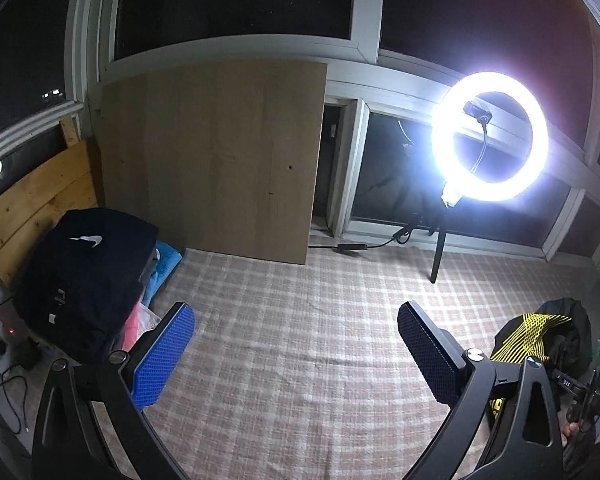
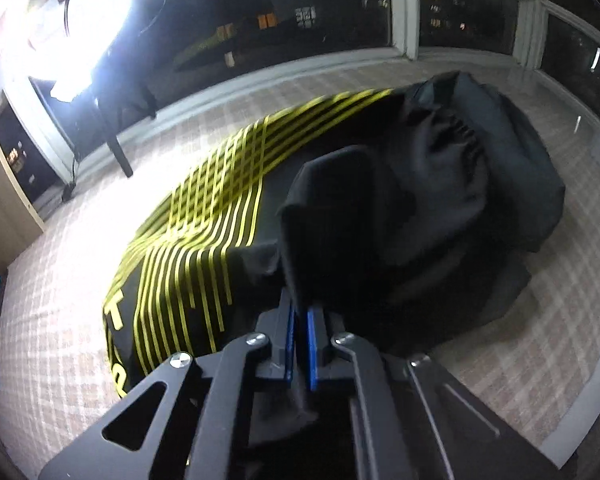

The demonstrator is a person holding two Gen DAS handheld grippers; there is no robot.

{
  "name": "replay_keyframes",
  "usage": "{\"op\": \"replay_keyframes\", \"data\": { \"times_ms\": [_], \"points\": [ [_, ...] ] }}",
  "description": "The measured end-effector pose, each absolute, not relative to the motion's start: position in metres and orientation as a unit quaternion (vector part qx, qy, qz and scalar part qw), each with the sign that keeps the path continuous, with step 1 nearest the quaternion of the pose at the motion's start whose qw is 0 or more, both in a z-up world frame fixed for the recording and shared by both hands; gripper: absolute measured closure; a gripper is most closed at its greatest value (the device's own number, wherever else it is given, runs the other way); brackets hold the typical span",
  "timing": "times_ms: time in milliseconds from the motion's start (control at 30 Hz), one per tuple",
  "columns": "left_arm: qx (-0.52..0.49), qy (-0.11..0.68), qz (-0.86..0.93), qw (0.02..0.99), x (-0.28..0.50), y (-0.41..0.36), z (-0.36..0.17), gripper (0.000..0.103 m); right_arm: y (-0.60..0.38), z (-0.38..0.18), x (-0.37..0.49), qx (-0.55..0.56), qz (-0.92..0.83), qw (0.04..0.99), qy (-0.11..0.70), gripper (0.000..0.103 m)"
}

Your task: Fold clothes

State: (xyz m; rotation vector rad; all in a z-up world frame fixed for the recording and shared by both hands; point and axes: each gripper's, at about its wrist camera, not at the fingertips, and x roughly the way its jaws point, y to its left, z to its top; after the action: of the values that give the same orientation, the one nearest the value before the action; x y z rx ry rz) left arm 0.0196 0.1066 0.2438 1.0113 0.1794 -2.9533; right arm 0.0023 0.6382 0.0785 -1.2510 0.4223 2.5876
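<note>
A black garment with yellow stripes (image 2: 204,216) lies crumpled on the checked cloth (image 2: 60,320), heaped with plain black clothing (image 2: 440,184). My right gripper (image 2: 301,320) is shut on a fold of black fabric at the heap's near edge. In the left wrist view the same heap (image 1: 536,332) sits at the far right, partly hidden by my right gripper's body. My left gripper (image 1: 296,344) is open and empty above the checked cloth (image 1: 300,360). A stack of folded clothes with a black Nike top (image 1: 88,276) stands at the left.
A lit ring light (image 1: 490,136) on a tripod stands at the back right. A wooden board (image 1: 216,160) leans against the windows behind. Cables and a power strip (image 1: 4,344) lie at the far left.
</note>
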Motion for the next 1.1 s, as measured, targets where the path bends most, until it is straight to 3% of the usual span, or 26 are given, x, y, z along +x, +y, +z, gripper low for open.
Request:
{"op": "replay_keyframes", "data": {
  "times_ms": [233, 333, 400, 567, 733, 767, 900, 1100],
  "points": [
    [0.316, 0.058, -0.947, -0.001, 0.023, 0.085, 0.241, 0.001, 0.614, 0.148, 0.034, -0.337, 0.919, 0.136, 0.15, 0.1],
    [0.312, 0.059, -0.948, 0.004, 0.027, 0.068, 0.242, 0.001, 0.584, 0.177, 0.032, -0.312, 0.927, 0.08, 0.193, 0.101],
    [0.308, 0.063, -0.949, 0.013, 0.03, 0.054, 0.243, 0.001, 0.535, 0.197, 0.018, -0.303, 0.937, 0.051, 0.165, 0.101],
    [0.302, 0.071, -0.949, 0.049, 0.04, 0.015, 0.237, 0.001, 0.362, 0.204, -0.011, -0.323, 0.932, -0.093, 0.137, 0.101],
    [0.331, 0.08, -0.939, 0.056, 0.036, -0.011, 0.213, 0.001, 0.199, 0.165, 0.005, -0.42, 0.862, -0.285, -0.001, 0.097],
    [0.334, 0.076, -0.938, 0.054, 0.036, -0.012, 0.207, 0.001, 0.195, 0.165, 0.017, -0.41, 0.863, -0.294, -0.018, 0.095],
    [0.361, 0.058, -0.931, 0.007, 0.03, 0.009, 0.183, 0.001, 0.25, 0.176, 0.046, -0.379, 0.876, -0.297, -0.012, 0.054],
    [0.425, 0.015, -0.898, -0.117, 0.017, 0.086, 0.133, 0.001, 0.389, 0.15, 0.012, -0.405, 0.902, -0.145, 0.02, 0.054]
  ]
}}
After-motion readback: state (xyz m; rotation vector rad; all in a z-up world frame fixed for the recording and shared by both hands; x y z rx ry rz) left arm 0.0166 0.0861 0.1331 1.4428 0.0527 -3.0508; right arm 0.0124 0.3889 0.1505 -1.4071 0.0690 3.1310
